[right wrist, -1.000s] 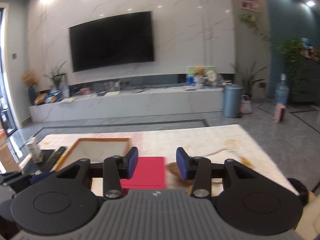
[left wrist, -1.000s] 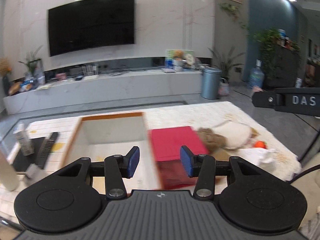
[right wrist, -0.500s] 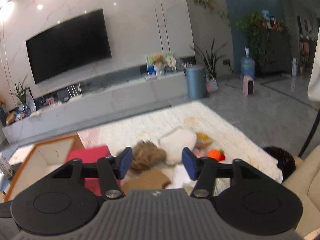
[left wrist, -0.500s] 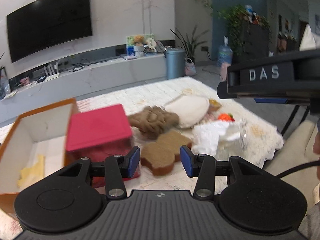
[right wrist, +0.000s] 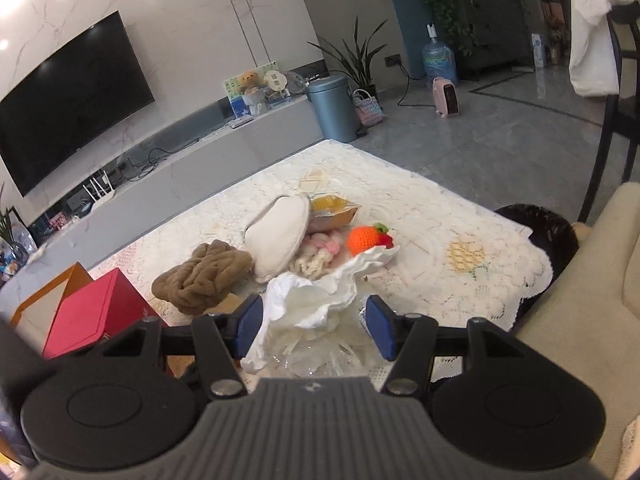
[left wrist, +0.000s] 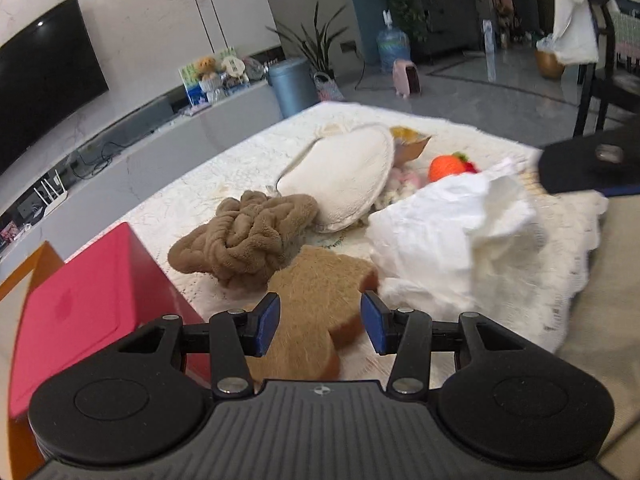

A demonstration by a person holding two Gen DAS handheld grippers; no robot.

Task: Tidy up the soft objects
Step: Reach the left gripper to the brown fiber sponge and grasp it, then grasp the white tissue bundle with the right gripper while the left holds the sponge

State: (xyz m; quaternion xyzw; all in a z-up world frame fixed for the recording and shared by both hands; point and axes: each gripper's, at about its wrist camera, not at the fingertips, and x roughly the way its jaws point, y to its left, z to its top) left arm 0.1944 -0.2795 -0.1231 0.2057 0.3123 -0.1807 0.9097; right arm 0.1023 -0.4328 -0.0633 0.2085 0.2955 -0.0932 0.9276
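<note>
Soft things lie in a pile on the lace-covered table (right wrist: 472,216). A brown flat plush (left wrist: 320,300) lies between the open fingers of my left gripper (left wrist: 320,323). Behind it are a brown knotted towel (left wrist: 244,236), a cream oval cushion (left wrist: 340,180), an orange knitted fruit (left wrist: 448,166) and a crumpled white cloth (left wrist: 448,236). My right gripper (right wrist: 314,326) is open just above the white cloth (right wrist: 316,300). The towel (right wrist: 204,276), cushion (right wrist: 280,240) and orange fruit (right wrist: 364,240) lie beyond it.
A red box (left wrist: 84,312) and an open orange-rimmed box (right wrist: 40,308) stand at the left. A beige sofa (right wrist: 580,320) is at the right, a black bin (right wrist: 548,228) beside the table. The right gripper's body (left wrist: 588,164) shows at the left view's right edge.
Both grippers swung right from the boxes and dropped closer to the pile. The left now straddles the brown flat plush, the right hovers over the white cloth. Both stayed open.
</note>
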